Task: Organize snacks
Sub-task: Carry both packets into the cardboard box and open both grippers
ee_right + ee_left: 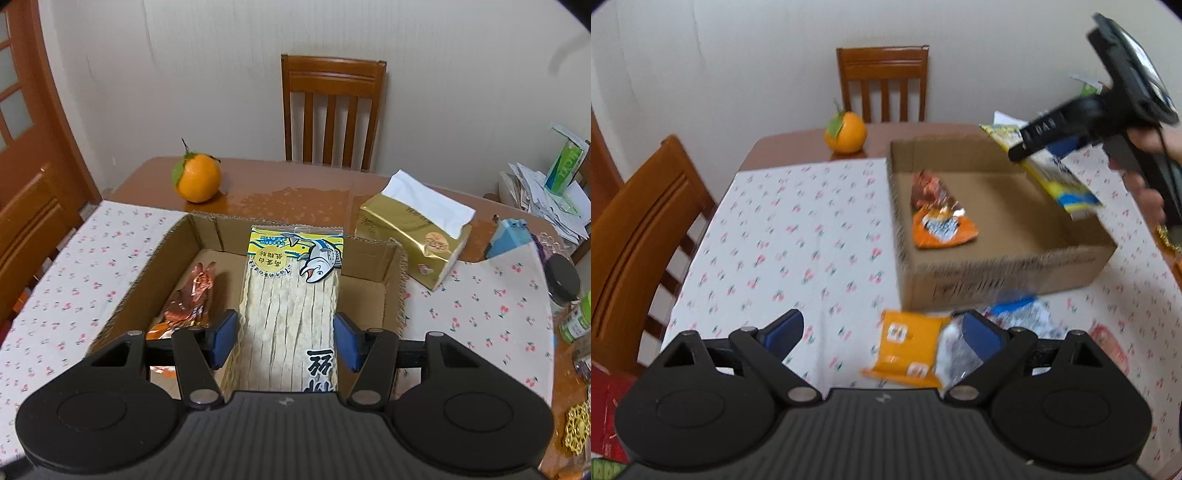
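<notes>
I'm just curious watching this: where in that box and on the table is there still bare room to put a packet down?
In the cardboard box, the floor right of the orange-brown snack packet is bare, below the fish-strip packet in the right tongs. The cherry-print cloth left of the box is open too. The table's right edge, by the tissue pack and jars, is crowded.

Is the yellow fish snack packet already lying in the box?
No. The right gripper holds the packet above the box.
</notes>
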`<state>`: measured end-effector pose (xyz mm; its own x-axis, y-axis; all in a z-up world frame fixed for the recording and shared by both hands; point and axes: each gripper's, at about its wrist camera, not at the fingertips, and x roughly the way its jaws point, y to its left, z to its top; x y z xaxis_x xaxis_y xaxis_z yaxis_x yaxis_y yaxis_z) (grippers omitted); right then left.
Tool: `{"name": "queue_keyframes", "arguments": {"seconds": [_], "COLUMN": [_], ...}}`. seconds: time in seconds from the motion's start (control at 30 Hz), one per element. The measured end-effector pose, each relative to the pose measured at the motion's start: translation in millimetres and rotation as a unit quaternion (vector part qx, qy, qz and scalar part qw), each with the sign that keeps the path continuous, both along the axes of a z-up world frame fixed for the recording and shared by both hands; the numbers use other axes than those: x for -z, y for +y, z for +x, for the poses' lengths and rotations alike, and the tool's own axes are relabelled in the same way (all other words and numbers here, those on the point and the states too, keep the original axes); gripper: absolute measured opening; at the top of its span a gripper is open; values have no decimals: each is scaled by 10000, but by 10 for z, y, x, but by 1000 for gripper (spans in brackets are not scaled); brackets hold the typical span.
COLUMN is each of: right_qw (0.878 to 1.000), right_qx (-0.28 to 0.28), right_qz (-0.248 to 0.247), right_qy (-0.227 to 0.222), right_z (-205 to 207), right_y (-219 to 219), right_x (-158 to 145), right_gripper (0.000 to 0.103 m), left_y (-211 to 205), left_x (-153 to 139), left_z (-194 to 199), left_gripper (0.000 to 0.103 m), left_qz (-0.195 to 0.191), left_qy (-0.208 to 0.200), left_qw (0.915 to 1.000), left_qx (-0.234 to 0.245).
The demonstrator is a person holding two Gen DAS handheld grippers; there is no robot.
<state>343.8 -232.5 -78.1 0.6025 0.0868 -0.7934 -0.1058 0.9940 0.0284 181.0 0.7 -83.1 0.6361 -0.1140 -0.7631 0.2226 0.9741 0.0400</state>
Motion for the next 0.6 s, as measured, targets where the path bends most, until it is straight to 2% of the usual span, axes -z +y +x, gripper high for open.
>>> {"name": "queue_keyframes", "arguments": {"seconds": [0.13,0.17,0.2,0.3,0.6], "right_qw": [9997,9995,9993,9988,9978], "right_qx": [75,112,139,101,121], "right_qz": [-223,-292,-336,-393,-449], "right_qy": [-59,-98,-102,-264,-463], "right_z": [146,158,169,106,-337], "right_y": [53,62,62,71,60], "right_x": [92,99,99,49,-181], "right_gripper": [64,74,90,102,103], "left_y": [77,94,106,136,71], "left_x": [8,11,15,39,51], "left_z": [-51,-55,-57,-78,-54], "left_gripper": [93,93,93,93,93], "left_qz": [-63,-78,-78,-105,-100], "left_qy": [61,68,71,83,96], "left_qw": [9999,9998,9998,9997,9999], "left_qx": [-130,-156,-188,-184,-25]}}
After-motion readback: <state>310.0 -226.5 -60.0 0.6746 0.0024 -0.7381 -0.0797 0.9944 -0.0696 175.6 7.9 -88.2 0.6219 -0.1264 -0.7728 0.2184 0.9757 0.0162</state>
